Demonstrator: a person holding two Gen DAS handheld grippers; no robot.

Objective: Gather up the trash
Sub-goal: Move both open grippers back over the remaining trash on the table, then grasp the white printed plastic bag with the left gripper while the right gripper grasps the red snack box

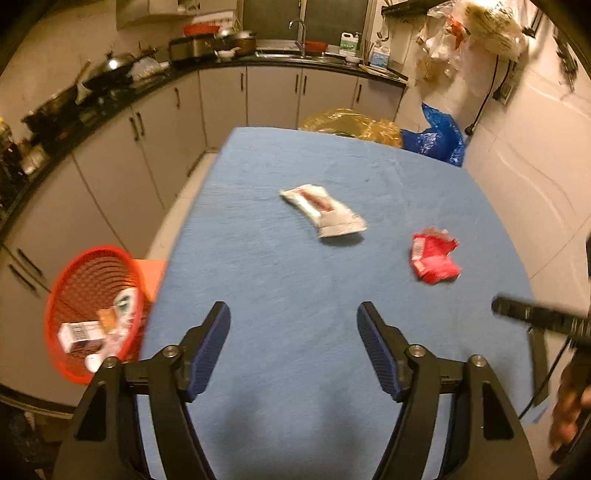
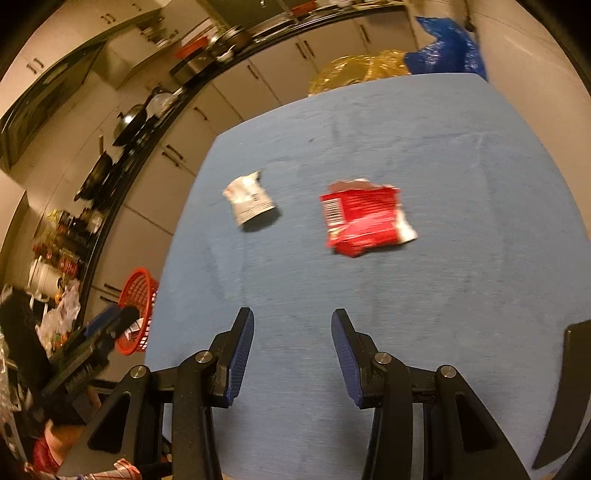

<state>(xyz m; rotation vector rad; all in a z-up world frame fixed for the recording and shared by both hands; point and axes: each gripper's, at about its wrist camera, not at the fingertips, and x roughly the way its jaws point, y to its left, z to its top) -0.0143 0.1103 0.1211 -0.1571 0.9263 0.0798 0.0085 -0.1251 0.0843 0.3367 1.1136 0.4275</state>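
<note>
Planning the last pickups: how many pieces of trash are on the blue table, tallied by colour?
White wrapper: 1
Red wrapper: 1
Total on the table: 2
Both lie loose, apart from each other; neither gripper, left or right, holds anything.

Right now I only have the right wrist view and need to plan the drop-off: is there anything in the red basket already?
Observer: Yes. The left wrist view looks into the red basket; a small barcoded box and other scraps lie inside.
Operator: Is the left gripper carrying anything?
Observer: No. The left gripper is open, with only blue cloth between its fingers.
Operator: What else can't I see?
Observer: Plastic bags hang on the wall at upper right.
</note>
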